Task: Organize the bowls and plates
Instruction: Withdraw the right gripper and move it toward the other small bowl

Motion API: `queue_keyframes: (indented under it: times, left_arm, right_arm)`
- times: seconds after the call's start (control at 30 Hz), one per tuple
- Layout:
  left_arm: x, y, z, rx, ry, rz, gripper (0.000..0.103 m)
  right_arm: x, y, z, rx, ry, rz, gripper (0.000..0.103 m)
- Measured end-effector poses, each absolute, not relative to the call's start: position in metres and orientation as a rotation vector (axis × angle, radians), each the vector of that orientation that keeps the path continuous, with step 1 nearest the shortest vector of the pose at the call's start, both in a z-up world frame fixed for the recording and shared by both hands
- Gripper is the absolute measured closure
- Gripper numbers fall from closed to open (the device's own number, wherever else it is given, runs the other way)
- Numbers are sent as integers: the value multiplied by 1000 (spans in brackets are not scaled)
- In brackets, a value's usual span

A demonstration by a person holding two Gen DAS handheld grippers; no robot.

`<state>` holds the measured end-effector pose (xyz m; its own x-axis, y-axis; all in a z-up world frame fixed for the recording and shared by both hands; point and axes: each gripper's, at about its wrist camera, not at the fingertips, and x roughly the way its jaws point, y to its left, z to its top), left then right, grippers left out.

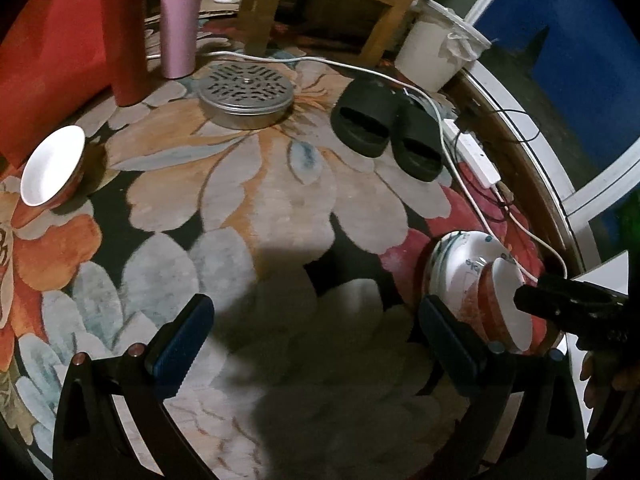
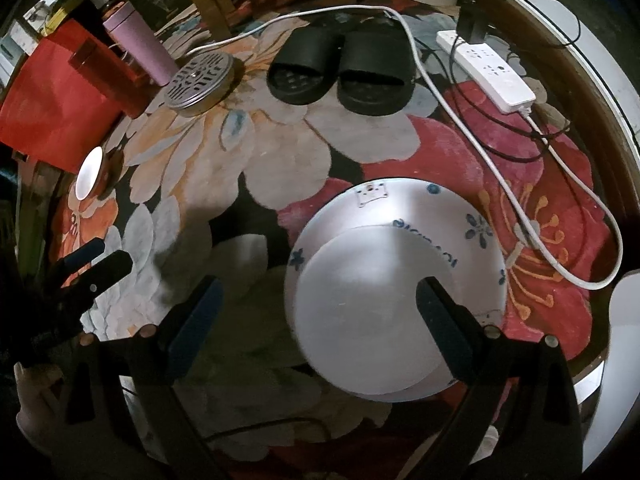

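A stack of white plates with blue flowers (image 2: 472, 216) lies on the floral rug, with a red-and-white bowl (image 2: 360, 312) sitting in it; the stack also shows in the left wrist view (image 1: 456, 264), bowl (image 1: 508, 304) on top. A second red bowl with white inside (image 1: 52, 164) stands alone at the far left, seen small in the right wrist view (image 2: 89, 174). My left gripper (image 1: 316, 344) is open and empty over the rug, left of the stack. My right gripper (image 2: 320, 320) is open above the stacked bowl, its right finger (image 2: 444, 320) over the bowl; nothing is held.
Black slippers (image 1: 384, 128), a round metal vented tin (image 1: 246, 94), a pink tumbler (image 1: 180, 20) and a red tumbler (image 1: 124, 32) stand at the back. A white power strip (image 2: 486, 70) and cables (image 2: 552, 148) run along the right. A white bucket (image 1: 436, 52) and wooden chair legs (image 1: 256, 8) stand behind.
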<state>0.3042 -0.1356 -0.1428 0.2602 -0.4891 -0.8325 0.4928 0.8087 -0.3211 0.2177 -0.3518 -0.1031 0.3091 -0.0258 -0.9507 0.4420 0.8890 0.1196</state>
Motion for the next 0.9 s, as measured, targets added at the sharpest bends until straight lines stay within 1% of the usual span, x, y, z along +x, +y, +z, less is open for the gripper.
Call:
queue_keyframes:
  times: [0.9]
  left_arm:
    - [337,-61,-140,-79,1119,-536,1]
  right_arm:
    - [277,-292,-84,275,1227,-198,5]
